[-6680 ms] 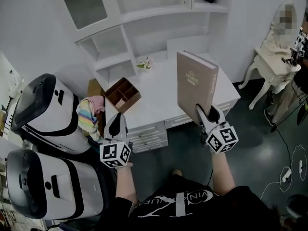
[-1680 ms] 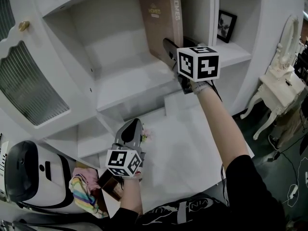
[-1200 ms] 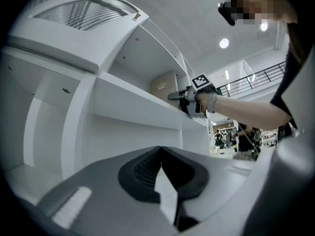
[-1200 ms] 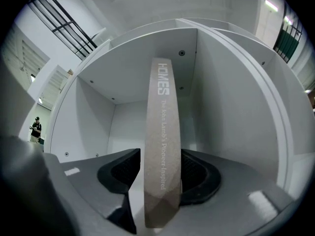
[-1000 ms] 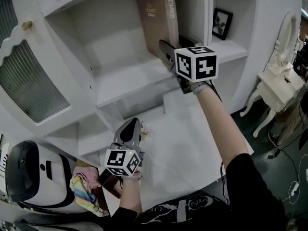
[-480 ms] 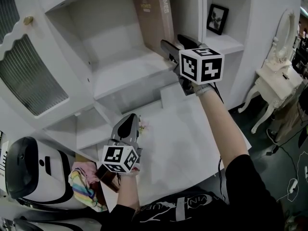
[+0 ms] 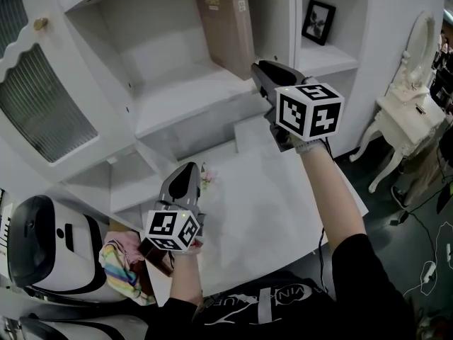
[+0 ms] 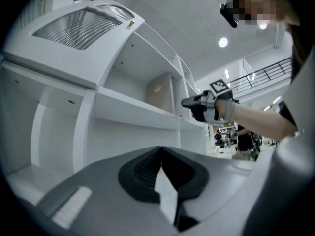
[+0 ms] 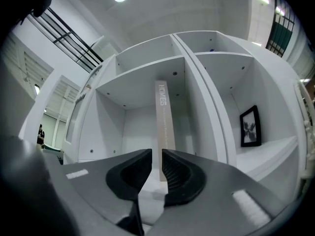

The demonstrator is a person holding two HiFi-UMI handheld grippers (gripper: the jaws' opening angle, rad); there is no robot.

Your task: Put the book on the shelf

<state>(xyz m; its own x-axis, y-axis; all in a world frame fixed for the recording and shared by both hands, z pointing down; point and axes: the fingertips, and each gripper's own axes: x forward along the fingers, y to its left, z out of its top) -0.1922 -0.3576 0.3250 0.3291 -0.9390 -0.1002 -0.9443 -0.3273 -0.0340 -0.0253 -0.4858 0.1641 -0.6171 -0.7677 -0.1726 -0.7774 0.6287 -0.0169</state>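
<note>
The book (image 7: 226,20) stood upright on the shelf (image 7: 184,94), towards the right end of its compartment, with the spine turned to the front edge. Whether the compartment's right wall was touched by it could not be told.

The right claw (image 7: 263,73) was held just in front of the shelf's front edge, below and to the right of the book, and the book was not touched by it. In the right gripper view its jaws (image 9: 156,154) were seen to have just been closing. Only a narrow gap was left between the ribbed pads, and nothing was held in that gap. The book's spine (image 9: 165,127) was seen beyond the tips, well back on the shelf.

The left claw (image 7: 187,170) was held lower, over the back edge of the desk (image 7: 269,190) and under the shelf. In the left gripper view its jaws (image 8: 160,149) were seen closed, tip against tip, with nothing gripped.

A framed picture (image 7: 316,21) stood in the next compartment to the right.
</note>
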